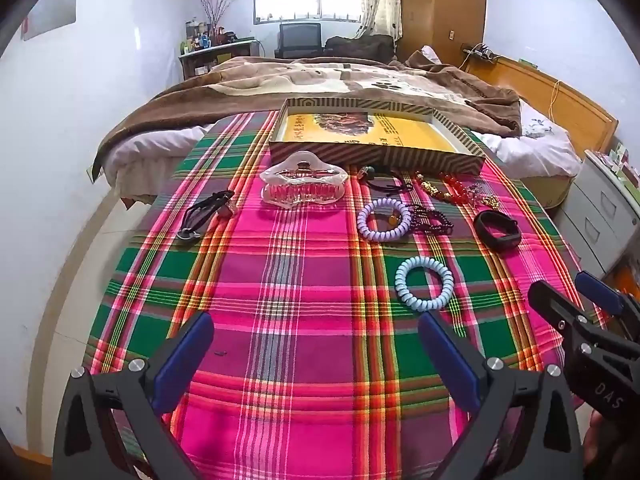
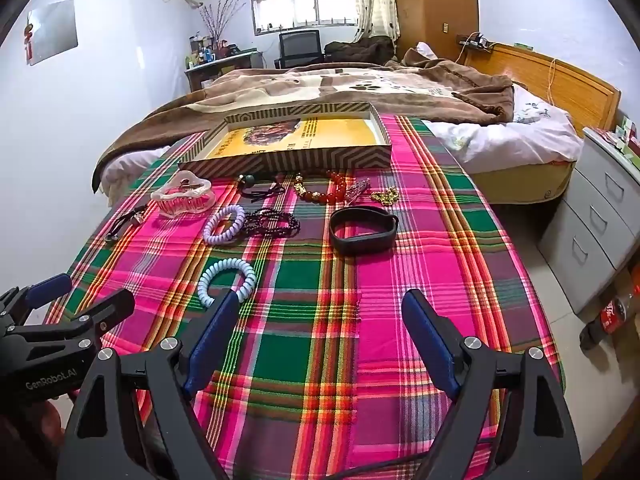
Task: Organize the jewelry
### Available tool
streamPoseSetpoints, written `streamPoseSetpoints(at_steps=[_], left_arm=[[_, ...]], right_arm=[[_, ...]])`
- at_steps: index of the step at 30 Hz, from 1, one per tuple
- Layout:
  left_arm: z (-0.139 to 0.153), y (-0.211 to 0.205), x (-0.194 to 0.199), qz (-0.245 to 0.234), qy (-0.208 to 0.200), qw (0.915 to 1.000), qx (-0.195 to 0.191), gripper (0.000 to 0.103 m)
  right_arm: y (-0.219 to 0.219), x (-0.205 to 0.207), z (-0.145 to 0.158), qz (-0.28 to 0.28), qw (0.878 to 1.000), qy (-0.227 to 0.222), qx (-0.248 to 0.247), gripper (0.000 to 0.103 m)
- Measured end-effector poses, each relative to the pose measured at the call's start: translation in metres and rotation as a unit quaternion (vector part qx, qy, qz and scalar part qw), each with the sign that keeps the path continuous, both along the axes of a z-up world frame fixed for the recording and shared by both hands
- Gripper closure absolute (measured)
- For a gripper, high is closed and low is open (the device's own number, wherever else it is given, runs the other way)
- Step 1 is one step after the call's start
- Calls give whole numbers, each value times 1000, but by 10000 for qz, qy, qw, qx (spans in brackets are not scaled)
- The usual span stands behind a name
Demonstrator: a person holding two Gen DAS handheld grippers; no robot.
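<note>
A striped tray (image 1: 328,156) (image 2: 320,160) with a yellow bottom stands at the far end of the plaid cloth (image 1: 304,300) (image 2: 320,280). In front of it lie a clear hair claw (image 1: 303,187) (image 2: 183,197), a purple coil tie (image 1: 384,220) (image 2: 224,225), a blue coil tie (image 1: 425,283) (image 2: 227,281), dark beads (image 1: 434,222) (image 2: 274,222), red beads (image 2: 336,190), a gold chain (image 2: 385,196), a black band (image 1: 497,229) (image 2: 362,230) and black hair ties (image 1: 206,212) (image 2: 126,220). My left gripper (image 1: 316,360) and right gripper (image 2: 320,336) hover open and empty over the near cloth.
A bed with a brown blanket (image 1: 320,80) lies behind the table. Grey drawers (image 2: 600,220) stand at the right, with a cola bottle (image 2: 612,312) on the floor. The right gripper also shows at the right edge of the left wrist view (image 1: 580,312).
</note>
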State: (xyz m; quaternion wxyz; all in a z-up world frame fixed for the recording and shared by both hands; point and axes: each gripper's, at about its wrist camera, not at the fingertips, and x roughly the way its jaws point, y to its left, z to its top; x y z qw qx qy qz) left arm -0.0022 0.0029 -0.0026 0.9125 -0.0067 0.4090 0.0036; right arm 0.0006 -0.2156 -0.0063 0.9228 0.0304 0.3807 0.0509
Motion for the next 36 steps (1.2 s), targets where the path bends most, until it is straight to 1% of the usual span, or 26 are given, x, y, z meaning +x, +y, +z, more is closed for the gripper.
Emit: streamPoseSetpoints(at_steps=[36], left_arm=[[3, 2, -1, 30, -2, 10000, 3, 0]], right_arm=[[2, 2, -4, -16, 10000, 28, 7, 19]])
